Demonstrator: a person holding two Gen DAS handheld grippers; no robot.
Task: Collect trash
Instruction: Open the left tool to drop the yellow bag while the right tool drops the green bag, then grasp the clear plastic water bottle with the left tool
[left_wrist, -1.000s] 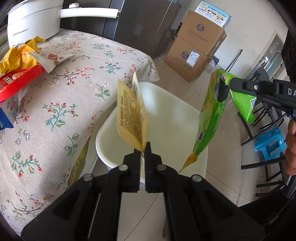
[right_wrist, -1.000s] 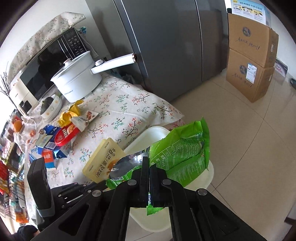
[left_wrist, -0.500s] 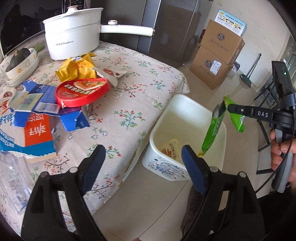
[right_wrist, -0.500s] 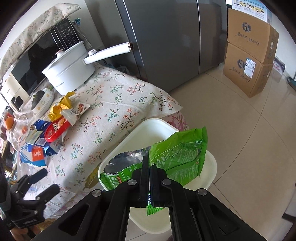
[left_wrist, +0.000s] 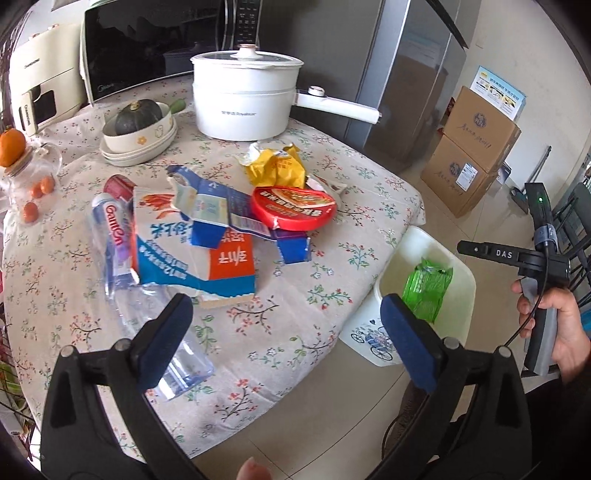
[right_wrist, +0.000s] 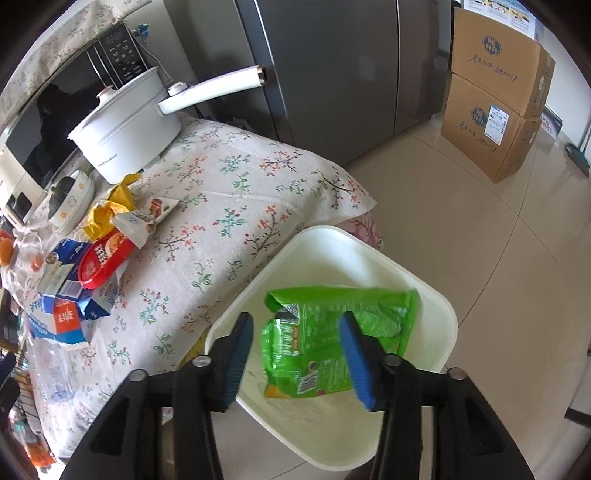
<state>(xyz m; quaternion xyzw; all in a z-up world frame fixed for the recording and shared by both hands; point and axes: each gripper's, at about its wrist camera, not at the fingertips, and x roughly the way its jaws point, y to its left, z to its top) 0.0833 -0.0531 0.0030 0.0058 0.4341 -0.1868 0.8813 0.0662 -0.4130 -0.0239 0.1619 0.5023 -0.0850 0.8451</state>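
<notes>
A green snack bag (right_wrist: 332, 343) lies loose inside the white bin (right_wrist: 439, 306) on the floor beside the table. My right gripper (right_wrist: 297, 354) hangs over the bin, its jaws opening, pads clear of the bag. My left gripper (left_wrist: 284, 332) is above the table's near edge, its jaws opening wide with nothing between them. On the floral cloth lie a red round lid (left_wrist: 293, 208), a yellow wrapper (left_wrist: 275, 168), a torn blue and white carton (left_wrist: 192, 243) and a crushed clear bottle (left_wrist: 118, 251). The green bag (left_wrist: 426, 286) and the bin (left_wrist: 388, 288) also show in the left wrist view.
A white pot (left_wrist: 243, 99) with a long handle, a bowl holding a squash (left_wrist: 138, 127) and a microwave stand at the back of the table. Cardboard boxes (right_wrist: 495, 92) are stacked by the wall. A hand (left_wrist: 554, 325) holds the right gripper's handle.
The left gripper let the yellow packet fall into the bin, opened wide and drew back up over the table. The right gripper opened and the green bag dropped into the bin.
</notes>
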